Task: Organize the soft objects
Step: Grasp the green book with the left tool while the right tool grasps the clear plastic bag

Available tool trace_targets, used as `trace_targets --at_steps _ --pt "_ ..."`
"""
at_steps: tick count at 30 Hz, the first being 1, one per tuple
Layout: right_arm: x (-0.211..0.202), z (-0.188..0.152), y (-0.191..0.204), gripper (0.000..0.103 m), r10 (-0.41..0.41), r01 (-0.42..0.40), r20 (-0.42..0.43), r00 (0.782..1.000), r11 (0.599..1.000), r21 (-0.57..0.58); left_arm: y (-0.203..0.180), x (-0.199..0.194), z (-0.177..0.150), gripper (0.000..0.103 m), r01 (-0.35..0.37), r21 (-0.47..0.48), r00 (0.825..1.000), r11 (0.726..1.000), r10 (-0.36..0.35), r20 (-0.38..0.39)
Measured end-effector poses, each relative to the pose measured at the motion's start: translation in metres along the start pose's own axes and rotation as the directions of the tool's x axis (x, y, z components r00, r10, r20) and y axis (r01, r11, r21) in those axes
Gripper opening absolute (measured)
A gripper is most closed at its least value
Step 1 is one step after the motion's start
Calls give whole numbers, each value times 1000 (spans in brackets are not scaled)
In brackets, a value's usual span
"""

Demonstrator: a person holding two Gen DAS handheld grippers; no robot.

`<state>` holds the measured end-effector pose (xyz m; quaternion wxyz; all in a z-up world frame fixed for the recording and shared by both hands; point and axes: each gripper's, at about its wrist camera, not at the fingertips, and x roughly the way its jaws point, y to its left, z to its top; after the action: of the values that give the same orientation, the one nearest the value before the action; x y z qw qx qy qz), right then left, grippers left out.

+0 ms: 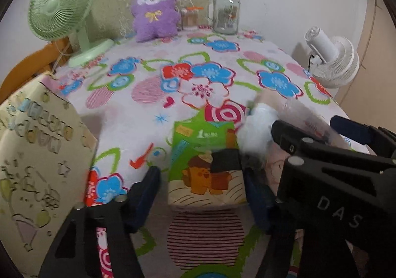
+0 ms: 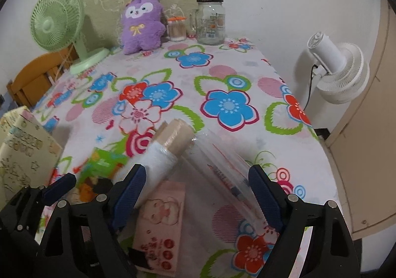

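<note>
A green tissue pack (image 1: 205, 164) lies on the floral tablecloth between the open fingers of my left gripper (image 1: 201, 191); it also shows in the right wrist view (image 2: 104, 166). My right gripper (image 2: 198, 191) is open around a clear plastic bag (image 2: 222, 169) holding a white and beige roll (image 2: 165, 146). A pink tissue pack (image 2: 160, 223) lies under the bag. The roll's white end (image 1: 255, 127) and my right gripper (image 1: 329, 144) show at the right of the left wrist view. A purple plush toy (image 1: 154, 13) sits at the table's back.
A patterned gift box (image 1: 37, 149) stands at the left edge. A green desk fan (image 1: 61, 10), a small orange-lidded jar (image 1: 190, 18) and a glass jar with a green cup on top (image 1: 226, 13) stand at the back. A white fan (image 1: 331, 57) hangs right of the table.
</note>
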<state>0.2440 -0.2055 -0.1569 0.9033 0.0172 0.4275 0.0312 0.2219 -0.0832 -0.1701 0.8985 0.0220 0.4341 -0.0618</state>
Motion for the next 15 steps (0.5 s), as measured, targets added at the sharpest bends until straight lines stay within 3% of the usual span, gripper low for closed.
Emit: trace_targets --at_steps 4,9,13,15 --pt "4 0 -5 87 -22 22 -2 1000 1000 1 -1 -1 1 56 3 1 1000 1000 -3 5" --pt "7 -1 -12 86 -40 40 -9 999 999 -3 -5 -2 1 54 -7 15 1000 1000 7 10" --pt "23 -4 -24 66 -38 42 -78 996 998 40 -6 -2 0 54 -16 14 1000 1000 16 12" --pt "22 -6 -23 58 -63 65 -60 996 997 29 -7 -3 0 53 -13 16 1000 1000 12 13"
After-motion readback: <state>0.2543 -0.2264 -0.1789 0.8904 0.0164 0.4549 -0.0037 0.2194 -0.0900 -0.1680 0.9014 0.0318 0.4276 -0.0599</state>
